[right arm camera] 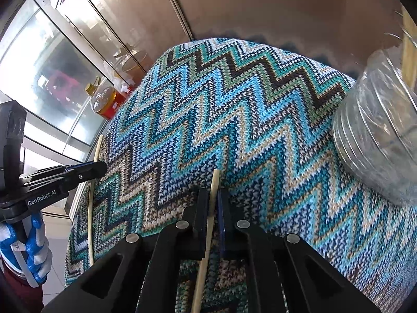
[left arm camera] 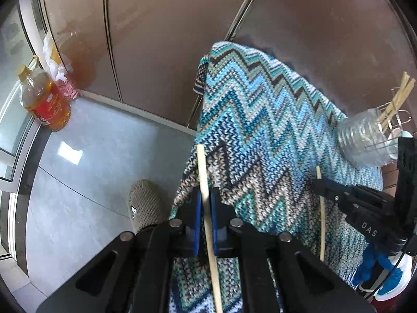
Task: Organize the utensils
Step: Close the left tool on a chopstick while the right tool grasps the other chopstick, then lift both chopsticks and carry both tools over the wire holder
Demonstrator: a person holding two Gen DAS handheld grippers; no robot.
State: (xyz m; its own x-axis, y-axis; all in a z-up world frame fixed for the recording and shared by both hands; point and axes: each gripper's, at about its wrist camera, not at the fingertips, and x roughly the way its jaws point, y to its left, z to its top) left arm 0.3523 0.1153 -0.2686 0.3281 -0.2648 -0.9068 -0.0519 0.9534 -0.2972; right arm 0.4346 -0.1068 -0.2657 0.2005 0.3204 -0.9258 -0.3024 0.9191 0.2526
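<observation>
My left gripper (left arm camera: 205, 195) is shut on a pale wooden chopstick (left arm camera: 203, 172) that points up over the zigzag knit cloth (left arm camera: 260, 130). My right gripper (right arm camera: 214, 195) is shut on a second chopstick (right arm camera: 215, 182) over the same cloth (right arm camera: 208, 117). Each gripper shows in the other view: the right one (left arm camera: 319, 184) with its chopstick (left arm camera: 322, 221), the left one (right arm camera: 100, 168) with its chopstick (right arm camera: 91, 208). A clear ribbed plastic container (left arm camera: 365, 140) stands at the right and holds several chopsticks (left arm camera: 398, 99); it also shows in the right wrist view (right arm camera: 378, 143).
An oil bottle (left arm camera: 44, 101) and a pink packet (left arm camera: 67, 88) stand on the grey floor (left arm camera: 104, 143) by the brown wall (left arm camera: 156, 39). A knit shoe (left arm camera: 146, 203) is beside the cloth. A wire rack (left arm camera: 393, 125) sits behind the container. Glass doors (right arm camera: 52, 65) are at the left.
</observation>
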